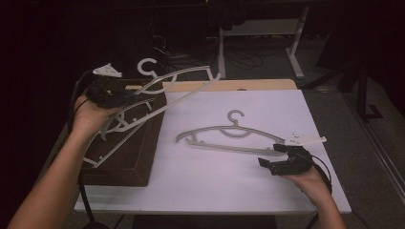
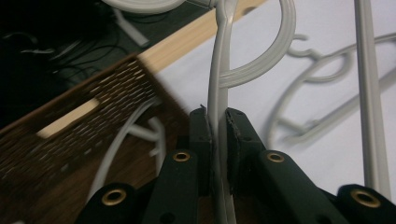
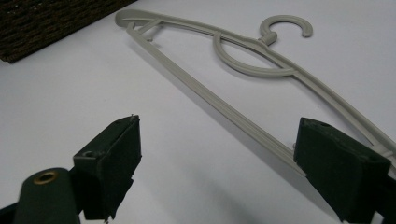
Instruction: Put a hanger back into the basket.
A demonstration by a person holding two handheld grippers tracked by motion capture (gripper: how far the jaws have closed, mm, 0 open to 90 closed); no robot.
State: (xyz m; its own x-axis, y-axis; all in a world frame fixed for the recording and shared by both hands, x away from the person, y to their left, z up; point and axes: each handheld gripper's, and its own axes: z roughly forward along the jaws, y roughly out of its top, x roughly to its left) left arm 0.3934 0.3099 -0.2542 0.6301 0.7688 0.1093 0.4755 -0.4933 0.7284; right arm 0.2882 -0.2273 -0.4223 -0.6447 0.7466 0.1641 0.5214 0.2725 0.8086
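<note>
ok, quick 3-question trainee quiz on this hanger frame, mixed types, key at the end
1. True or false: the left gripper is shut on a hanger lifted above the basket.
2. Multiple choice: the second hanger is A) flat on the white table, B) inside the basket, C) hung on a rail.
3. Fill in: the right gripper's jaws are ____, with nothing pressed between them.

Key: 1 true; 2 A; 3 open
</note>
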